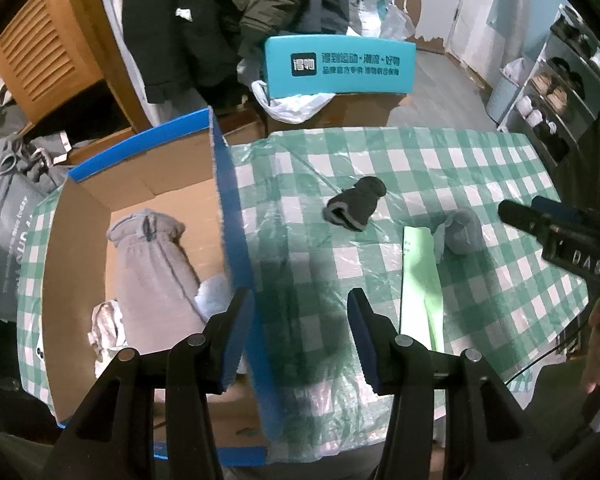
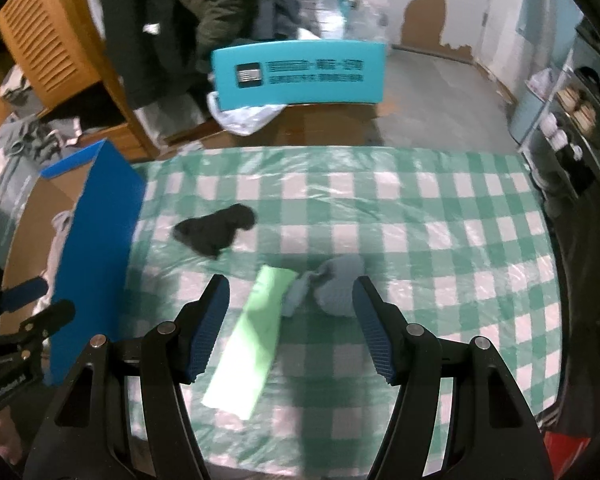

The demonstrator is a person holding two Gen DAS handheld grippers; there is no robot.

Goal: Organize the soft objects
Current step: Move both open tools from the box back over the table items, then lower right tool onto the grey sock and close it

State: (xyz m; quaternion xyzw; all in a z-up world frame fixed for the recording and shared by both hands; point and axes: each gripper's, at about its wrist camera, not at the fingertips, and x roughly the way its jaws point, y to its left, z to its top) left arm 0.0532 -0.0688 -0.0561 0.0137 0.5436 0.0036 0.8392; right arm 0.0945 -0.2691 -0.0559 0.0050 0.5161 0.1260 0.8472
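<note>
The dark sock bundle (image 1: 356,209) lies at centre frame in the left wrist view, on the checked tablecloth (image 1: 460,168). The grey sock bundle (image 2: 340,288) lies at lower centre of the right wrist view, touching the end of a flat green packet (image 2: 248,344). A cardboard box (image 1: 140,184) with blue outer walls fills the left of the left wrist view and already holds grey trousers (image 1: 152,264) and pale cloths.

Handling, as judged: both bundles appear light, soft and compressible knit fabric, rolled into rounded lumps. They should not slip between ribbed pads, but a loose end may unroll. Grip across the thickest rolled part, not the trailing cuff. The tablecloth is glossy plastic film, wrinkled; a low grip may snag it.

The left gripper (image 1: 300,320) stands with jaws apart and empty, over the box wall and cloth. The right gripper (image 2: 292,312) stands with jaws wide and empty, framing the grey sock bundle without touching it.
</note>
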